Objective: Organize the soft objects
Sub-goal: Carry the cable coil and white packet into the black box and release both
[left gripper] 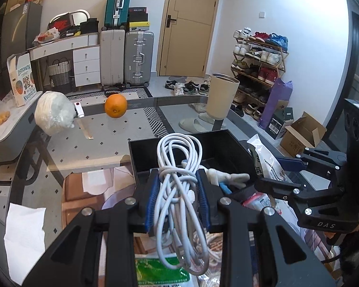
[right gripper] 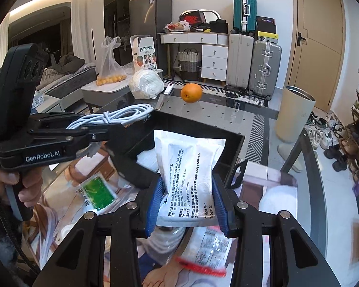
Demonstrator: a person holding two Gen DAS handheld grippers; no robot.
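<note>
Left gripper (left gripper: 177, 191): I have it pinched on the coiled white cable (left gripper: 179, 191), blue pads pressing the knotted waist of the bundle from both sides.
Right gripper (right gripper: 187, 198): I have it clamped on the white sachet (right gripper: 187, 179), pads bearing on its two side edges near the lower half.
Cable position: held in the air at the near wall of the black bin (left gripper: 203, 153), loops above and below my pads; the lower loops hang free toward me.
Sachet position: held upright at the near edge of the bin, its top half over the opening.
Cable handling: judged light and limp. The loops will swing and can snag on the bin wall. The wrapped waist is the correct hold point, since it keeps the coil together.
Sachet handling: judged light, soft, with a smooth film that may slip. It bulges between the pads, so the contents yield. Hold across the width, with moderate squeeze.
Bin contents: some white and blue soft items (left gripper: 227, 177) lie inside; I cannot tell what they are.
Table: glass top (left gripper: 103, 143), with a green packet (right gripper: 97, 192) lying near the bin.
Beyond: an orange (left gripper: 115, 106) and a white wrapped bundle (left gripper: 53, 112) sit well apart at the far side.
</note>
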